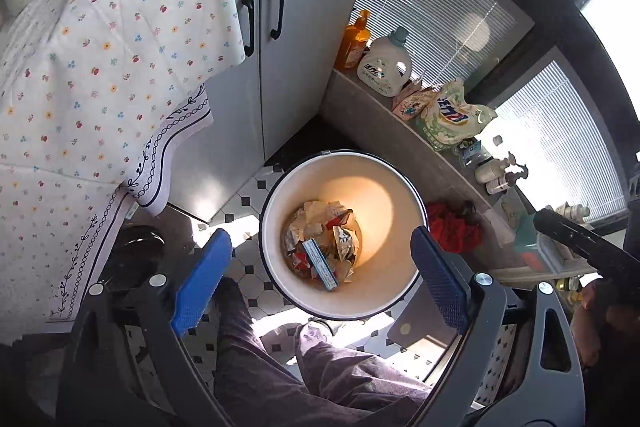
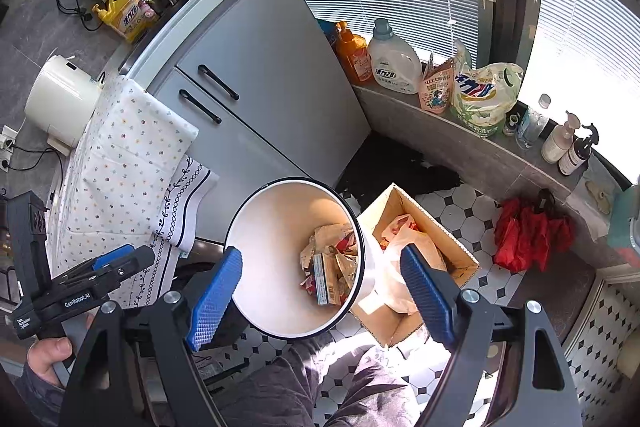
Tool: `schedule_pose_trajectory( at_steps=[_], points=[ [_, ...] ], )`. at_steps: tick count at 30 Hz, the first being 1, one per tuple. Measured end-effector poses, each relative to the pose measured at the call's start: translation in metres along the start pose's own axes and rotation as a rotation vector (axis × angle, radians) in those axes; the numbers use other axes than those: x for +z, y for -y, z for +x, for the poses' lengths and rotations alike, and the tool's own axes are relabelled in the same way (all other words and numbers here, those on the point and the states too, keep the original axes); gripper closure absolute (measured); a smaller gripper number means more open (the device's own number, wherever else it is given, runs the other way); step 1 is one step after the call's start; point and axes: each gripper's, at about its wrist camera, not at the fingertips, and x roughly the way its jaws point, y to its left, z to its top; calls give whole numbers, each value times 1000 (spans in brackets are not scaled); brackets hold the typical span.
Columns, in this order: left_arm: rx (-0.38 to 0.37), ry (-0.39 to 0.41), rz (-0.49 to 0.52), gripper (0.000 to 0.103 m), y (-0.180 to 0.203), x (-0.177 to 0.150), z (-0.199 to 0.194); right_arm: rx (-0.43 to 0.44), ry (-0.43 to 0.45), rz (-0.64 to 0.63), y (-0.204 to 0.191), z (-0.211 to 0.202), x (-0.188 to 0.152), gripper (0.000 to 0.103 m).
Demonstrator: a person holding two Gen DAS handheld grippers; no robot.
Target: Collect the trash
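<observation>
A round white trash bin [image 1: 396, 223] stands on the tiled floor. Its bottom holds crumpled wrappers [image 1: 344, 247] and a flat blue-edged box [image 1: 320, 265]. My left gripper [image 1: 320, 279] hangs open and empty above the bin. The bin shows in the right wrist view [image 2: 264, 227] with the same trash [image 2: 332, 267] inside. My right gripper [image 2: 320, 287] is open and empty above the bin's near rim. The left gripper's body [image 2: 92, 279] appears at the left of the right wrist view.
A cardboard box [image 2: 460, 259] with a plastic bag [image 2: 400, 239] stands right of the bin. A red cloth bag [image 2: 524, 235] lies below a ledge of detergent bottles [image 2: 392, 59]. A grey cabinet [image 2: 260, 67] and floral cloth [image 1: 100, 67] are left. The person's legs [image 1: 320, 379] are below.
</observation>
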Motion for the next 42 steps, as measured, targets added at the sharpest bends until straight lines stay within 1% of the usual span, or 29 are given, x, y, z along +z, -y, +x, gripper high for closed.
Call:
schedule_pose_trajectory(
  at_steps=[3,7,11,15,18,22,25,28,31,34,38,42],
  points=[
    [20,56,-27,10,-17,1,-25,9,11,-27,-11,-1,5,18],
    [32,120,-50,9,-37,3,-55,19,42,-54,-31,-9,12,17],
    [20,180,-53,8,-53,6,-82,16,98,-67,-56,-24,16,8],
    [19,237,-40,7,-71,5,-111,-2,128,-74,-84,-38,13,8],
    [19,276,-53,6,-87,1,-133,-6,147,-71,-104,-51,7,8],
    [-2,337,-95,6,-111,-11,-167,-9,169,-96,-134,-69,-3,8],
    [14,383,-89,6,-125,-22,-189,-1,177,-114,-160,-81,-11,8],
    [16,414,-94,6,-140,-35,-209,13,208,-130,-185,-95,-21,8],
    [41,438,-90,6,-153,-46,-229,-6,229,-154,-210,-107,-33,8],
    [71,479,-89,6,-163,-59,-253,5,265,-175,-231,-119,-44,8],
    [99,545,-101,6,-175,-77,-287,28,285,-201,-258,-127,-56,8],
    [129,591,-112,6,-184,-94,-311,43,313,-226,-279,-134,-67,8]
  ],
)
